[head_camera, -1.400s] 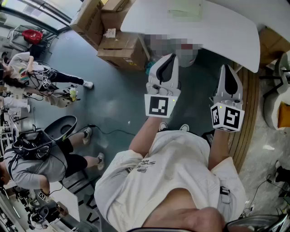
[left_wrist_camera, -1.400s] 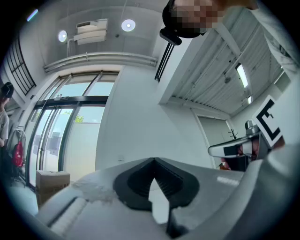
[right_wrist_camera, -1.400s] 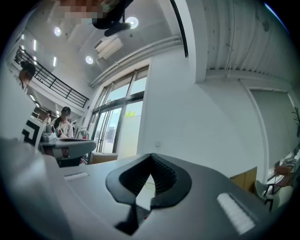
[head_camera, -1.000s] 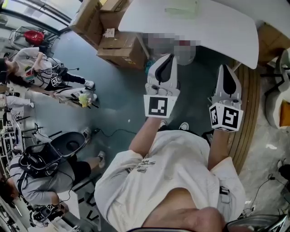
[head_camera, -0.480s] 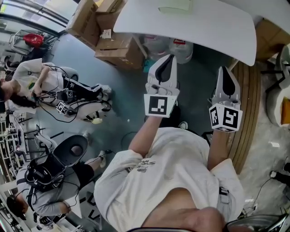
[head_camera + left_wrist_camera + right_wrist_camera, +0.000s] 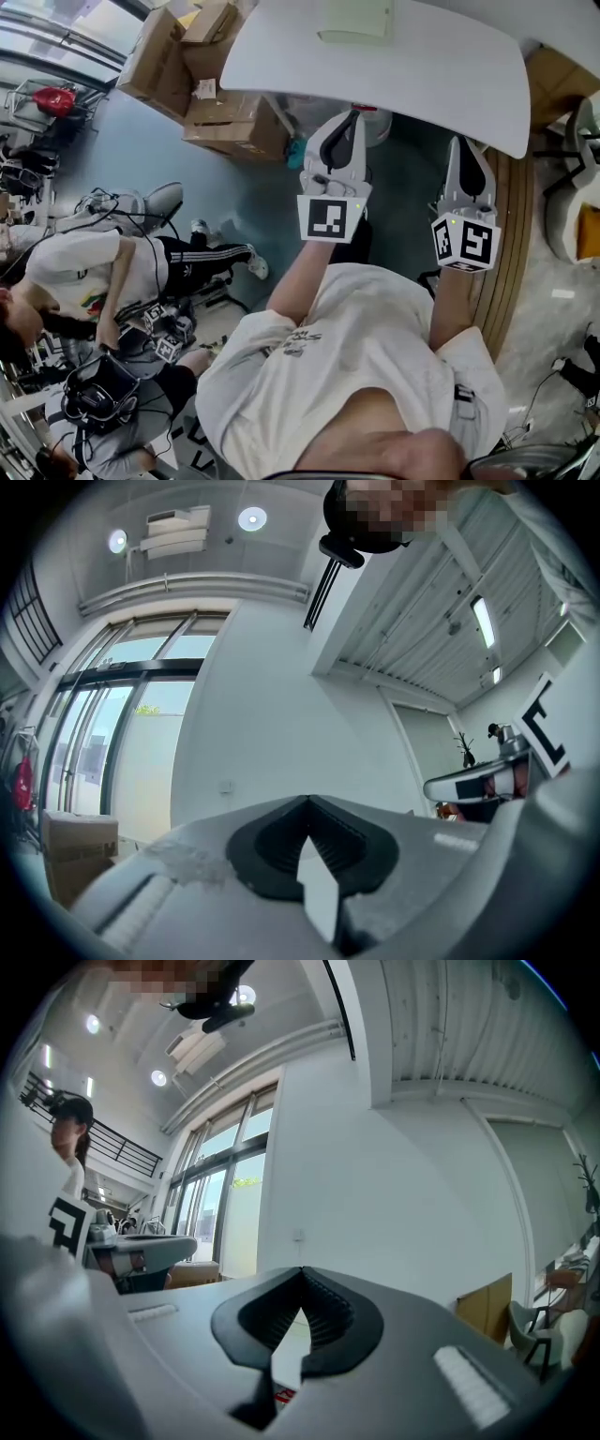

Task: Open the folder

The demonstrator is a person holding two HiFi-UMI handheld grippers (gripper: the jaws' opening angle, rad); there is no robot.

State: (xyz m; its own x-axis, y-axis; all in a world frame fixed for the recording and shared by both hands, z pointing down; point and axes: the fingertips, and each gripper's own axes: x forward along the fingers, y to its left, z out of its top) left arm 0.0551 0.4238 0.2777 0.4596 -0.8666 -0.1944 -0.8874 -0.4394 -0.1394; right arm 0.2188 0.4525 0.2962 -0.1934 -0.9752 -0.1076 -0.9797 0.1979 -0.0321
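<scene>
A pale green folder lies flat and closed on the far part of a white table in the head view. My left gripper is held in the air just short of the table's near edge, jaws together with nothing between them. My right gripper hovers to its right, below the table's near edge, and also looks shut and empty. Both point slightly upward. The left gripper view shows closed jaws against a white wall and windows. In the right gripper view the closed jaws face the same wall. Neither gripper view shows the folder.
Cardboard boxes are stacked on the floor left of the table. A wooden strip runs along the floor at the right, with a chair beyond it. People with equipment stand at the left.
Both grippers have moved forward toward the table, which now sits lower and larger in the head view. The folder shows more fully. People at the left have shifted across the floor.
</scene>
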